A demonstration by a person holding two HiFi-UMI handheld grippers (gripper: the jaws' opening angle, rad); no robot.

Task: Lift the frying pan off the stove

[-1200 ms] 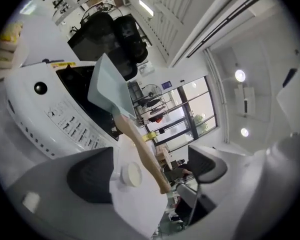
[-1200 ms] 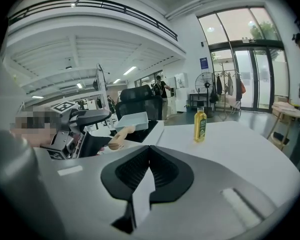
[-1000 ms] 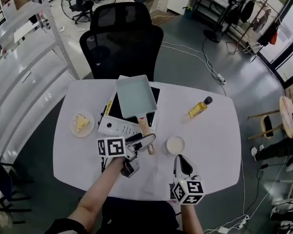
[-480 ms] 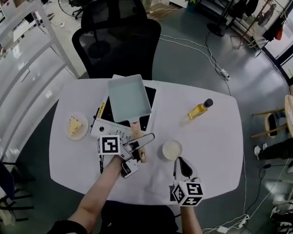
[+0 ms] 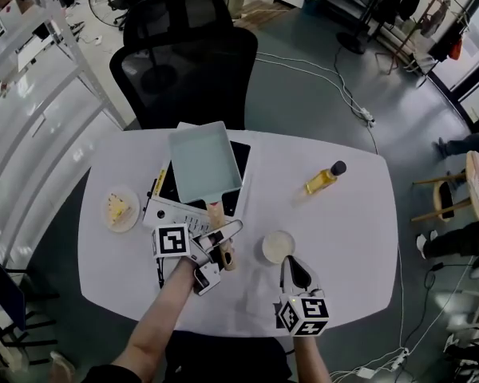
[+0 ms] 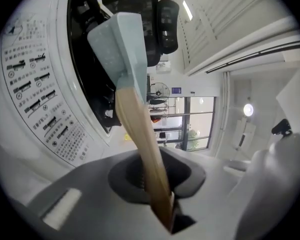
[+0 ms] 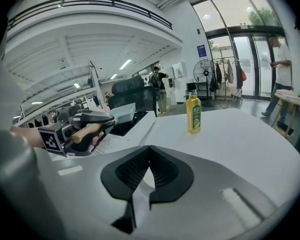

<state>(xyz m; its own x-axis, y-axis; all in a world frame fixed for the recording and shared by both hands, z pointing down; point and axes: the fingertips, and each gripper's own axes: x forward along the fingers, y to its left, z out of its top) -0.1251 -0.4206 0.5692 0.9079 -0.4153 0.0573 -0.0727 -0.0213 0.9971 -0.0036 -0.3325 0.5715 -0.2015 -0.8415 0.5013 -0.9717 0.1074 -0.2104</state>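
Observation:
A pale blue rectangular frying pan (image 5: pixel 205 162) sits on the black-topped white stove (image 5: pixel 172 210), its wooden handle (image 5: pixel 217 214) pointing toward me. My left gripper (image 5: pixel 223 242) has its jaws closing around that handle near its end. In the left gripper view the handle (image 6: pixel 140 139) runs straight down into the narrow gap of the left gripper (image 6: pixel 162 204), with the pan (image 6: pixel 122 39) beyond, and both sides press on the wood. My right gripper (image 5: pixel 294 266) rests lower right on the table, shut and empty, and its jaws meet in the right gripper view (image 7: pixel 150 151).
A small white bowl (image 5: pixel 278 246) stands just right of the handle, close to the right gripper. An oil bottle (image 5: pixel 325 178) stands at the right, and a plate with cake (image 5: pixel 118 208) lies left of the stove. A black office chair (image 5: pixel 184 70) is behind the white table (image 5: pixel 343 238).
The left gripper's jaws, wide apart around the handle earlier, have drawn in onto it. The head view has shifted slightly; pan and right gripper stay in place.

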